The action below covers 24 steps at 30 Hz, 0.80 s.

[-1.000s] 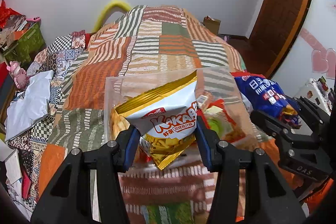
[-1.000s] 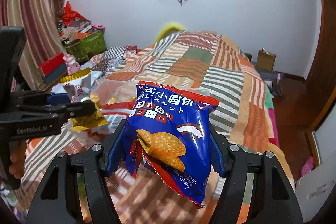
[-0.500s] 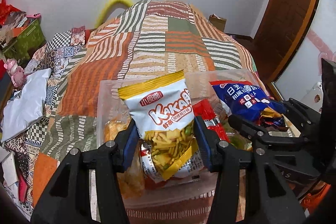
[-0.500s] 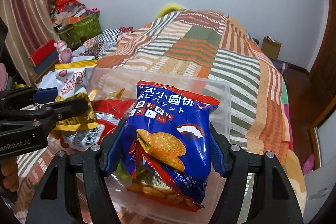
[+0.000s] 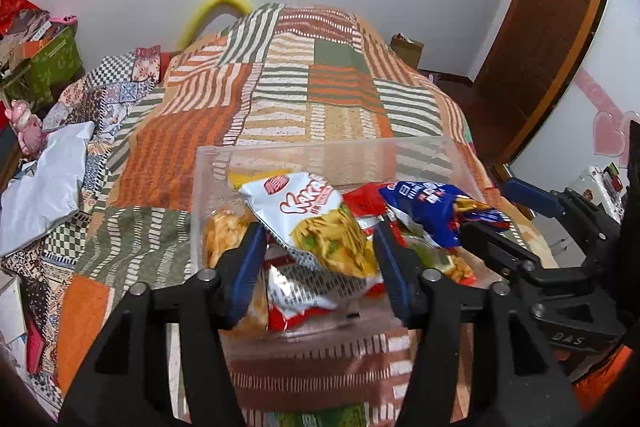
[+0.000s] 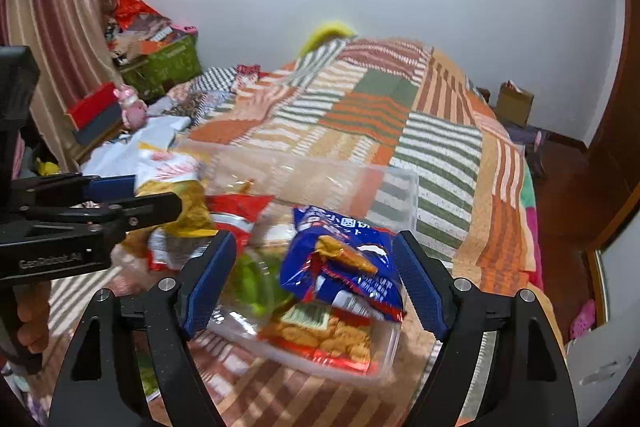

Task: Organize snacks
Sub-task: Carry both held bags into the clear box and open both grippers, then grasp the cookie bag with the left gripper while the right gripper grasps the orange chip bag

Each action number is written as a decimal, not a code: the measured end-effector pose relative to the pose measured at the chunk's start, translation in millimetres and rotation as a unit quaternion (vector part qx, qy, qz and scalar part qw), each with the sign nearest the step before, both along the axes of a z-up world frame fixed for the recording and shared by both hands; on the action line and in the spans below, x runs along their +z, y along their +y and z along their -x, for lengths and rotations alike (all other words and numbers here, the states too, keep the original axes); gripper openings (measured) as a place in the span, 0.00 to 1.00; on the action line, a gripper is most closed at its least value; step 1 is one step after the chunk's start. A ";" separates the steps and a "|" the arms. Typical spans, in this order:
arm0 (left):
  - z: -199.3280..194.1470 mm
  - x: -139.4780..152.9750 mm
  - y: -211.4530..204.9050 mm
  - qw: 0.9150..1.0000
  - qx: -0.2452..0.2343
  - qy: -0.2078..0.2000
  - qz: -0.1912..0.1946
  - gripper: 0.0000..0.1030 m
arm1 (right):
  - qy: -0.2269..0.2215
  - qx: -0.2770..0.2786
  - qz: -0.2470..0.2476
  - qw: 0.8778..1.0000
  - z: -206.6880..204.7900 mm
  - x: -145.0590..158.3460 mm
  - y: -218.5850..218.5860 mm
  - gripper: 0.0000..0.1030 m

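Both packets have left your jaws since the earlier frames and tipped over into the clear rectangular plastic bin, which sits on the striped patchwork bedspread.

White-and-yellow crisp packet: lies slanted on the heap inside the bin, its long axis running from the bin's far left corner toward its near wall, printed face up, the yellow top seam at the far end.

Blue biscuit packet with red edging: lies crumpled and tilted against the bin's right side, its long axis running from the far wall to the near right corner, title end farthest from you.

Your left gripper has just been opening; its blue pads stand apart over the bin's near wall, and the white packet lies between them. The left pad is clear of it; at the right pad you cannot tell whether it touches.

Your right gripper has also just been opening and stands wider. The blue packet rests between its pads over the bin's near right corner, with a gap on both sides.
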<state>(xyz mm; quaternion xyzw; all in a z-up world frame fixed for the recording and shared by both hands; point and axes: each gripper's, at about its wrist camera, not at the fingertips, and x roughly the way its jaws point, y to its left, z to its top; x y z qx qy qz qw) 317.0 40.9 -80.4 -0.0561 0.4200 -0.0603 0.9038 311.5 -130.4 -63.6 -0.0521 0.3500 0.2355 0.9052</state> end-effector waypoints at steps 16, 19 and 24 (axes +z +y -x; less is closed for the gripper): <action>120.7 15.6 7.0 0.999 -0.019 -0.016 -0.022 0.67 | -0.042 0.041 0.010 0.998 115.3 10.3 -4.0 0.82; 143.2 1.7 10.9 1.000 -0.025 0.001 -0.018 0.67 | -0.019 0.050 0.002 0.999 133.5 -3.3 -2.4 0.82; 170.5 -23.7 17.9 0.999 -0.016 0.027 -0.020 0.67 | 0.014 0.061 -0.004 0.998 156.8 -26.8 11.1 0.82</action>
